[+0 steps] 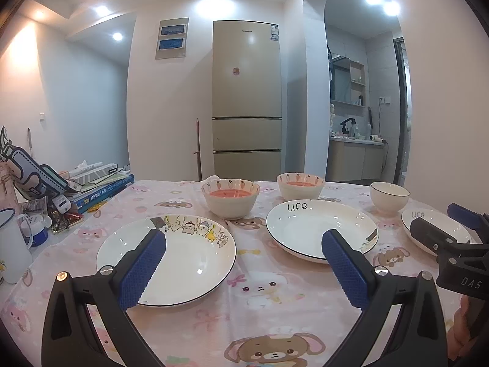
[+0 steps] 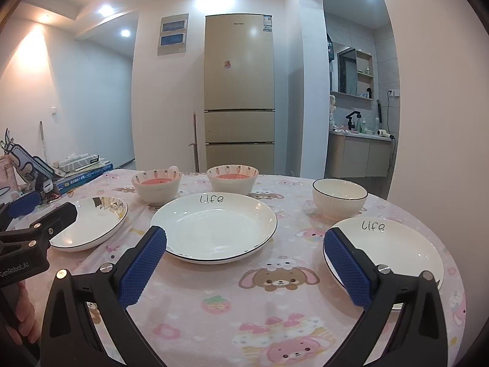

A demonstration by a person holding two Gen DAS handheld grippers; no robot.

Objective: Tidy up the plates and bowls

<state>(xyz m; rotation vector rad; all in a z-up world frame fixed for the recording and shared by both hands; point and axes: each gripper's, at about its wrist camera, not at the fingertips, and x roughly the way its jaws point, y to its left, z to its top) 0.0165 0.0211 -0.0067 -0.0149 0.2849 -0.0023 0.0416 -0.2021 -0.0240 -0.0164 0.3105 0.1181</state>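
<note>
Three white plates lie on the pink tablecloth: a cartoon-rimmed plate [image 1: 183, 253] [image 2: 91, 220] at left, a "life" plate [image 1: 308, 227] [image 2: 214, 226] in the middle, and a second "life" plate [image 1: 434, 229] [image 2: 388, 247] at right. Behind them stand two carrot-pattern bowls with pink insides [image 1: 230, 197] [image 1: 300, 186] [image 2: 156, 185] [image 2: 232, 179] and a plain white bowl [image 1: 389, 197] [image 2: 339, 198]. My left gripper [image 1: 244, 238] is open and empty above the table, between the cartoon plate and the middle plate. My right gripper [image 2: 244, 241] is open and empty, between the middle and right plates.
Books, a tissue box and clutter [image 1: 91, 183] pile at the table's left edge, with a white mug [image 1: 12, 244] nearby. A fridge [image 1: 247, 98] stands behind the table. The table's right edge [image 2: 458, 275] curves close to the right plate.
</note>
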